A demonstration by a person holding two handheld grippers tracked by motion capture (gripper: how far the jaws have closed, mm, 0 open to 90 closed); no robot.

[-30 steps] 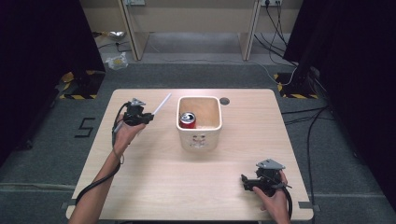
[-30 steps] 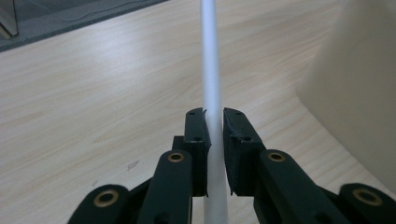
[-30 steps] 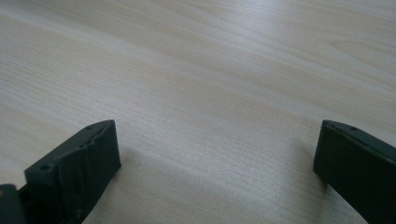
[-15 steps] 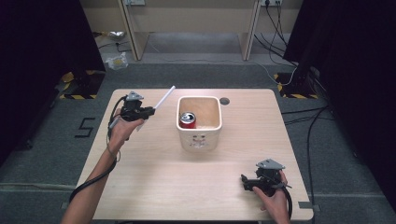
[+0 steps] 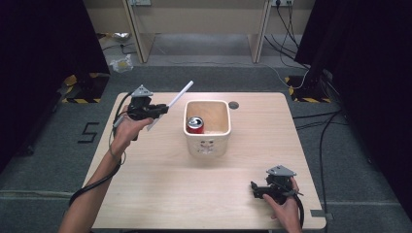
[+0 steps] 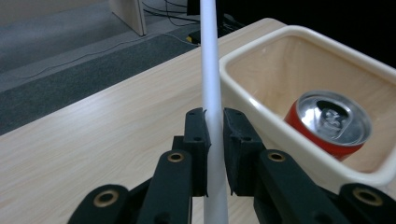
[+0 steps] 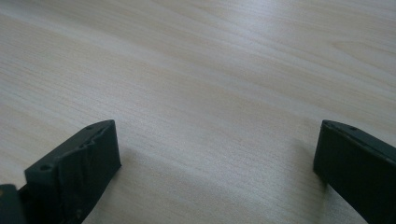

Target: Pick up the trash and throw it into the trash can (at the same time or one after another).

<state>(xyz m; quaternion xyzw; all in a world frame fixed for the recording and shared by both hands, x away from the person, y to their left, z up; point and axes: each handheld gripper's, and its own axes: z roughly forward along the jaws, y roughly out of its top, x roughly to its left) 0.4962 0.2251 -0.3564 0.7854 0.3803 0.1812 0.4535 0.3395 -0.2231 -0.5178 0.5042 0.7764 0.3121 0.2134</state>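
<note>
— Two grippers in all; which one has hold of something?

— The left gripper (image 5: 163, 109). Its black jaws are closed tight on a long white plastic straw (image 5: 171, 105), pinching it partway along its length. In the left gripper view the straw (image 6: 212, 93) runs straight up between the two jaws and out past the top edge.

— Where is that over the table?

— Above the far left part of the pale wooden table (image 5: 160, 184), held up in the person's left hand (image 5: 127, 130). From the high view the straw slants up and to the right, its free end pointing toward the far edge, just left of a cream-coloured square plastic tub (image 5: 207, 126).

— Does the straw touch the tub?

— No, it is in the air beside it. The left gripper view shows the tub's rounded rim (image 6: 299, 144) close on the right of the jaws.

— Anything in the tub?

— A red drink can with a silver top (image 5: 195, 124) — it stands upright in the tub's near left corner, pull tab facing up (image 6: 330, 123).

— And the other tool?

— The right gripper (image 5: 257, 190) sits low at the near right part of the table, in the person's right hand (image 5: 284, 206), well apart from the tub. Its jaws are spread wide with nothing between them — just bare wood grain (image 7: 219, 93) in the right gripper view.
</note>
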